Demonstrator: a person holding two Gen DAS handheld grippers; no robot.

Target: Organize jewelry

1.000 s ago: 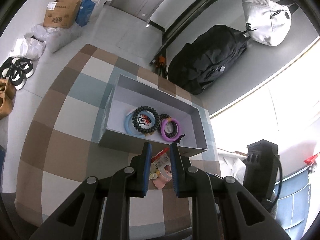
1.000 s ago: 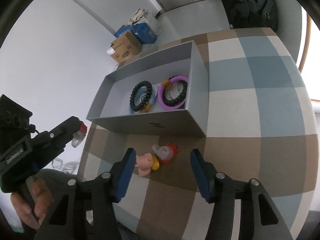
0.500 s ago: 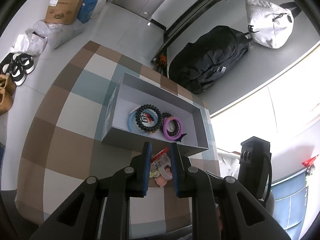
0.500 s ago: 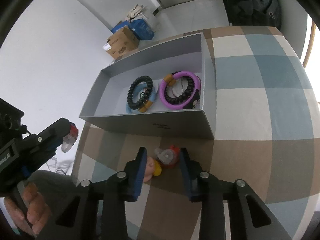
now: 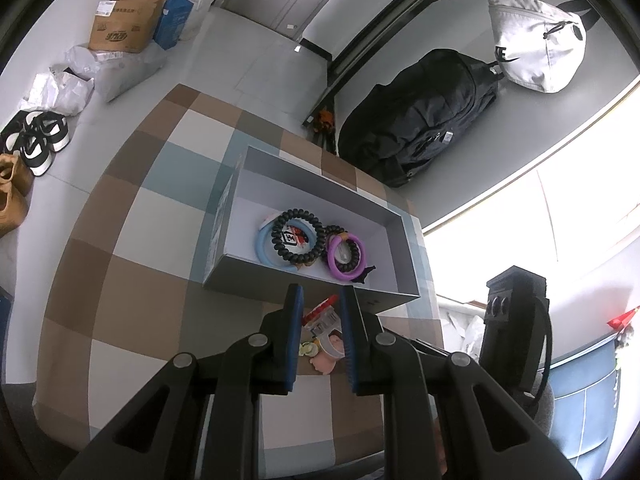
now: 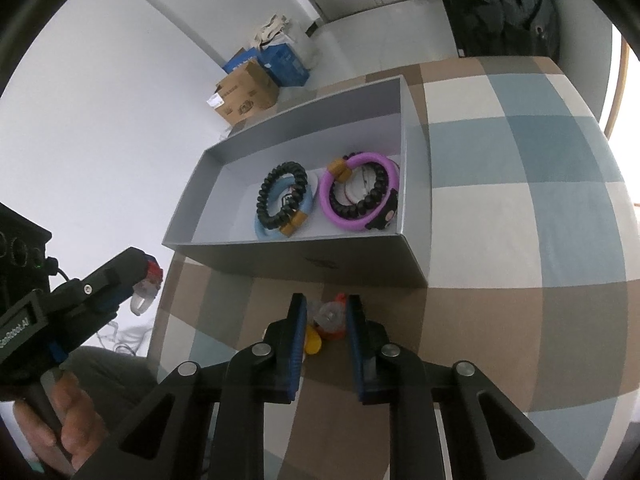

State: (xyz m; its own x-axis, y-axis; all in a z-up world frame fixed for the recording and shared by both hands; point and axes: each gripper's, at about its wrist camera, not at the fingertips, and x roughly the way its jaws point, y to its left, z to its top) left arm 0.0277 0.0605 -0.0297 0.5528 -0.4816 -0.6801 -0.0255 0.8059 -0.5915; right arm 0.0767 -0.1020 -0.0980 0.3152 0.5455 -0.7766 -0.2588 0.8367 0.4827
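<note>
Left gripper (image 6: 141, 285) stays clenched on a clear plastic ring with a red top (image 6: 145, 293), off the surface's edge. Right gripper (image 6: 325, 312) has just been closing around a clear and red toy ring (image 6: 331, 317) on the checked brown, blue and cream surface (image 6: 500, 200), below the grey box (image 6: 304, 258) holding black, blue and purple bracelets (image 6: 362, 194).

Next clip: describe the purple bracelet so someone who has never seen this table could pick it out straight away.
On the checked tablecloth sits an open grey box. Two clusters of rings lie inside, and the purple bracelet is in the cluster nearer the box's right end wall in the right wrist view. It is a smooth purple hoop with a tan clasp, circling a black beaded bracelet; the other cluster's hoop is pale blue.
</note>
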